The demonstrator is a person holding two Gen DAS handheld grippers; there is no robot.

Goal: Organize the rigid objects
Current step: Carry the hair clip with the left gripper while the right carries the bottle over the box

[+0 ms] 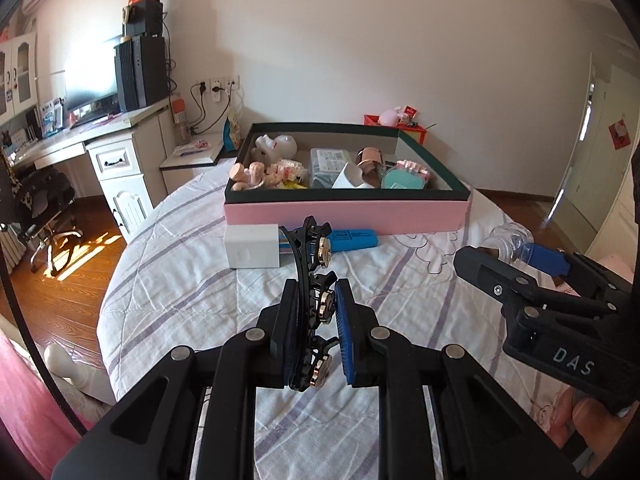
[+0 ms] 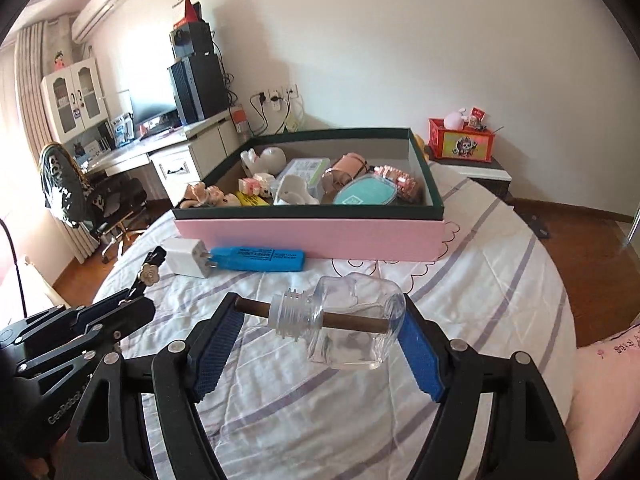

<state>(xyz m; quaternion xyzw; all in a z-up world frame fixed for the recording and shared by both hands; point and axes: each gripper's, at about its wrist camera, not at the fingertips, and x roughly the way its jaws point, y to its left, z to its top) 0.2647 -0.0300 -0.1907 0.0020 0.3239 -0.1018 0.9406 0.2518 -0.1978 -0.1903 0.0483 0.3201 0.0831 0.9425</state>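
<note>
Left wrist view: the left gripper has its fingers clamped on one black hair clip bearing three small flowers, held above the bed. The right gripper has its fingers spread wide around one clear bottle lying sideways, a brown stick running through it between the pads. Farther on the bed lie one white charger and one blue marker, side by side against the pink box. This open box holds a white figurine, a teal case and other small items.
</note>
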